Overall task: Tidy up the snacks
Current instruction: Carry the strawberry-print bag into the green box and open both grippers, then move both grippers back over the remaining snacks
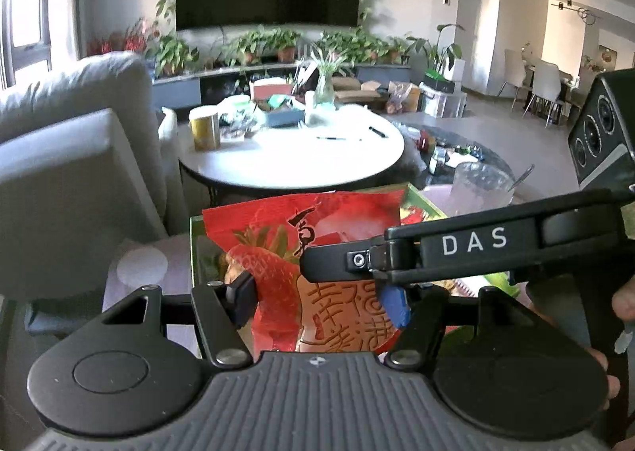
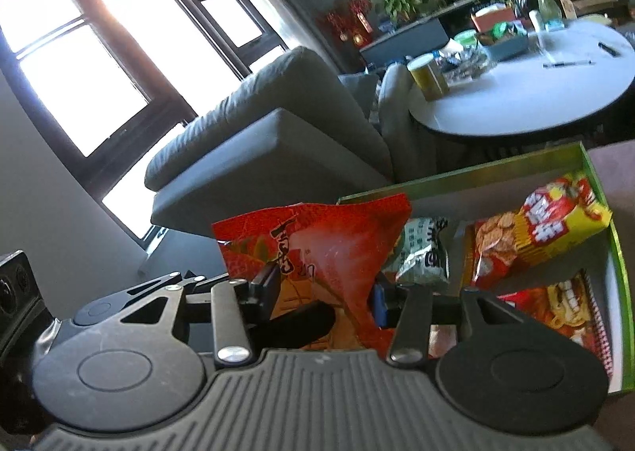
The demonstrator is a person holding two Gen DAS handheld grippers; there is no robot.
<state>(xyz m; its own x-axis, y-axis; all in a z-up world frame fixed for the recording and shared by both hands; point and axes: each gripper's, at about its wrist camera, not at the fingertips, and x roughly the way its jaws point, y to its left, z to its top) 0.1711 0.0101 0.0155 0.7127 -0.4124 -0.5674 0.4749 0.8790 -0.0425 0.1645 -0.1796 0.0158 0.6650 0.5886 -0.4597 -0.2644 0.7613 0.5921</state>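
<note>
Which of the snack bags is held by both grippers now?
The big red strawberry bag; the green-white, yellow cracker and red noodle bags lie free in the green box.

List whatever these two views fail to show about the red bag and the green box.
- Red strawberry bag, left wrist view: lower end hidden behind the left tongs; the right tongs' arm crosses its front.
- Green box, right wrist view: near end hidden by the tongs' body, right wall cut by the frame edge.
- Green-white packet: half covered by the bag; print too blurred to read.
</note>
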